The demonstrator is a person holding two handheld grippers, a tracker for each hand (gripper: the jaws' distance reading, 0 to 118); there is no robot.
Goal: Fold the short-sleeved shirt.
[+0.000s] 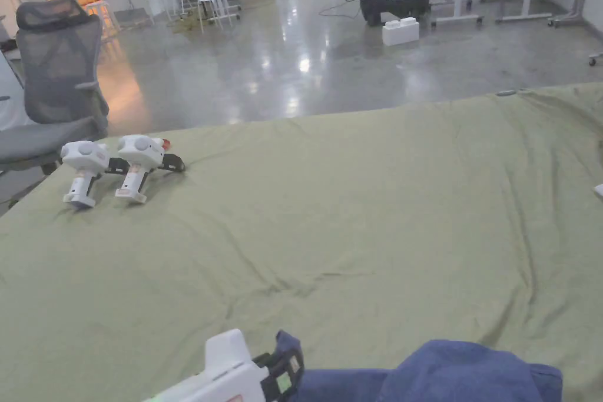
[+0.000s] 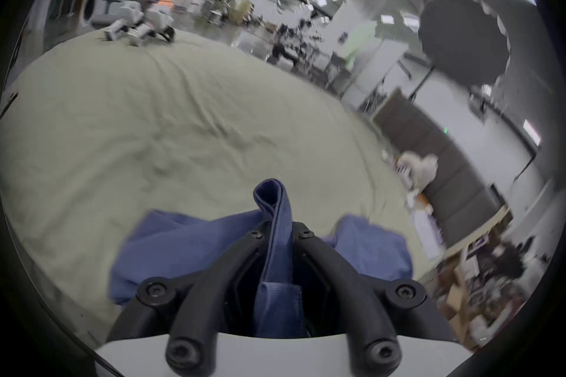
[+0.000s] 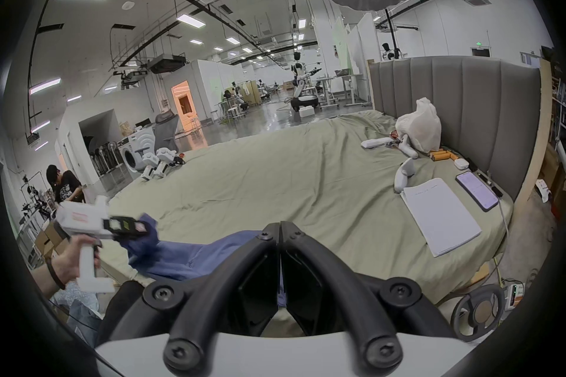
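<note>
A blue short-sleeved shirt (image 1: 459, 371) lies bunched at the near edge of the green bed sheet (image 1: 353, 215). My left gripper (image 1: 288, 362) is at the shirt's left end, shut on it. In the left gripper view a folded strip of the shirt (image 2: 275, 209) stands up between the closed jaws of that gripper (image 2: 277, 230). In the right gripper view the right gripper (image 3: 279, 227) has its jaws pressed together with a sliver of blue cloth between them. The shirt (image 3: 190, 258) stretches from it to the left gripper (image 3: 144, 227), held in a hand.
Two spare white grippers (image 1: 112, 168) lie at the bed's far left corner, beside a grey office chair (image 1: 59, 79). By the grey headboard (image 3: 459, 108) are a notebook (image 3: 441, 215), a phone (image 3: 476, 189) and a white bag (image 3: 419, 129). A person (image 3: 61, 181) stands far left.
</note>
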